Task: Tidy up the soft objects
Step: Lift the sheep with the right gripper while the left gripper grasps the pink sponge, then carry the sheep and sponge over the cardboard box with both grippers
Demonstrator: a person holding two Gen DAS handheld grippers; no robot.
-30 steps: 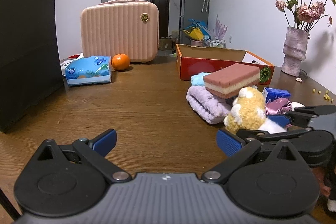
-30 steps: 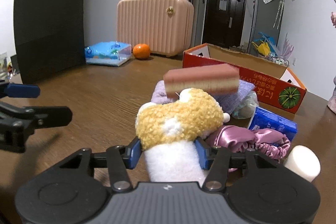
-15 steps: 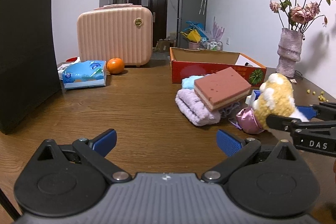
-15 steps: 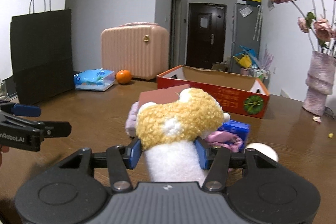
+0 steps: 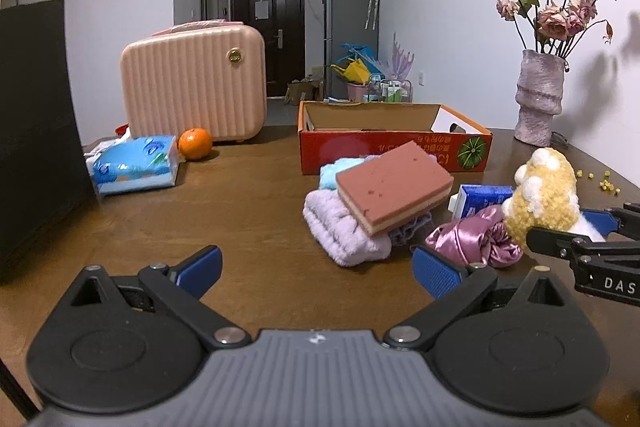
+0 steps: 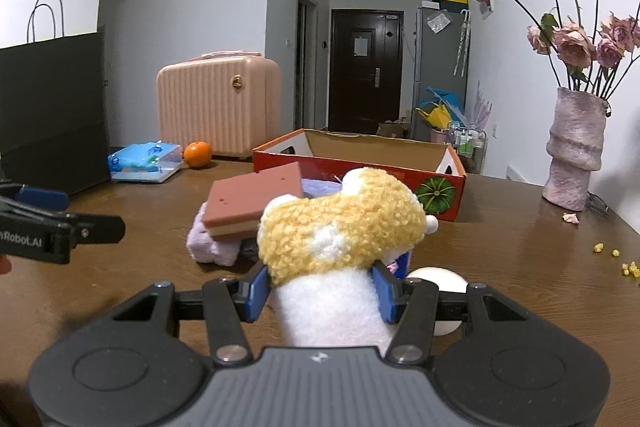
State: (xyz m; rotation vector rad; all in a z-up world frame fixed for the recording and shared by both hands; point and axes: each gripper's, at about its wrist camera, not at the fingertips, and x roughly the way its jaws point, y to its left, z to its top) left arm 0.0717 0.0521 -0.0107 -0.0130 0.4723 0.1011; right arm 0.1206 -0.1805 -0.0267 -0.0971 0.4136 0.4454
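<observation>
Left wrist camera: mounted behind its own black, blue-padded left gripper (image 5: 316,271), low over the brown wooden table (image 5: 240,195), angled slightly downward and facing down the room toward the dark door at the far end. The heap with the pink layered sponge block (image 5: 394,187) lies near, right of centre.

Right wrist camera: same mounting behind the right gripper (image 6: 320,291), same general heading, set further right; the yellow-and-white plush toy (image 6: 340,227) fills the near centre.

Shared field: sponge block (image 6: 256,203), red cardboard box (image 5: 394,147) (image 6: 400,179), ribbed pink suitcase (image 5: 194,83) (image 6: 218,105), orange fruit (image 5: 195,143) (image 6: 197,154), pink rough vase with dried roses (image 5: 538,95) (image 6: 576,147). Each view catches the other gripper at its edge (image 5: 600,247) (image 6: 52,223).
</observation>
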